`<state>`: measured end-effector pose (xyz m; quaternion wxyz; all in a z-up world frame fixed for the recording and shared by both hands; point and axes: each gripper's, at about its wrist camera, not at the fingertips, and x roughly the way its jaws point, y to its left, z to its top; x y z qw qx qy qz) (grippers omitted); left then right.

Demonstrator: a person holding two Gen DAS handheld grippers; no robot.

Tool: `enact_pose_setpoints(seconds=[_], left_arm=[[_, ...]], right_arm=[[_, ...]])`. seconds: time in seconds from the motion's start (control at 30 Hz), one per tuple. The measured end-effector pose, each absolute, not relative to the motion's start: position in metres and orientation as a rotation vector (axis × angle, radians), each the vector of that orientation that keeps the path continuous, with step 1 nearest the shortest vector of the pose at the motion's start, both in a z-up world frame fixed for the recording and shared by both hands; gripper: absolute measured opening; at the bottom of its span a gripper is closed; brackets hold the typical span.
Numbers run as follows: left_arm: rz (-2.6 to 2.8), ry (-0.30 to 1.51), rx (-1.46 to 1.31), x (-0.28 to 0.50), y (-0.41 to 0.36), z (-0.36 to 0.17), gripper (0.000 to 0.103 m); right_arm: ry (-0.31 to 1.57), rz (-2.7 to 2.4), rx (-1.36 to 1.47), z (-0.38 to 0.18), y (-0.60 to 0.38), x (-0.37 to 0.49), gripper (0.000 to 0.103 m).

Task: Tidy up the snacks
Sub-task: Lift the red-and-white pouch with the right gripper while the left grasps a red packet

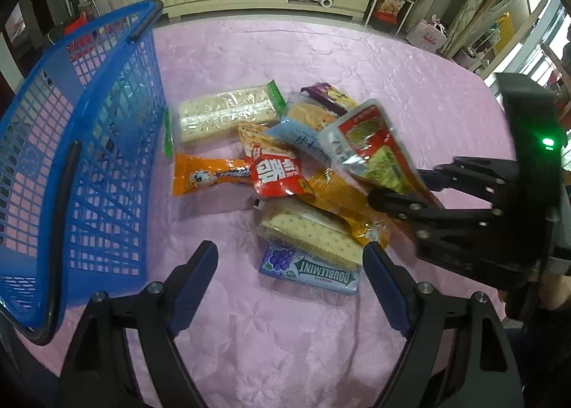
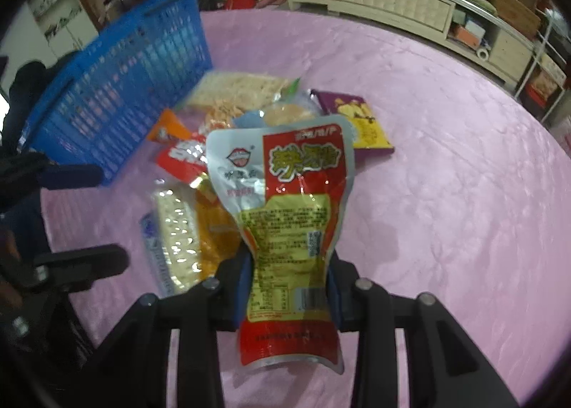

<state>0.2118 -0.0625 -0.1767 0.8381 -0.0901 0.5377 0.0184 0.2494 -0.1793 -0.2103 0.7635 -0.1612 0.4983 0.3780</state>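
Right hand-held gripper pinching a light, crinkly, slippery snack packet near its lower seam, lifted ahead above the bench pile; left hand-held gripper open, empty, beside basket.

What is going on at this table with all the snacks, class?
A person is sorting snacks with two hand-held grippers. The right hand-held gripper is shut on a red and silver snack pouch, lifted above the pile on the pink tablecloth. The left hand-held gripper is open and empty, near the Doublemint gum pack. The blue basket stands beside the pile, and no snacks are visible inside it.
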Motion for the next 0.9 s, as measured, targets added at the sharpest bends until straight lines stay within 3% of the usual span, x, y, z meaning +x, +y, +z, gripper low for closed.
enact_pose_setpoints(seconds=[0.2,0.57,0.9], left_arm=[[0.057,1.149,-0.139,0.229,-0.071,-0.172,0.082],[0.108,1.245,-0.017,0.297,-0.073,-0.182,0.082],[0.117,1.343,0.081,0.344,-0.064,-0.223,0.081]], right_arm=[[1.07,0.788,-0.285,-0.19,-0.199,0.253,0.041],[1.099,0.585,-0.07,-0.202,-0.218,0.28,0.041],[1.114,0.578,0.017,-0.215,-0.204,0.293,0.041]])
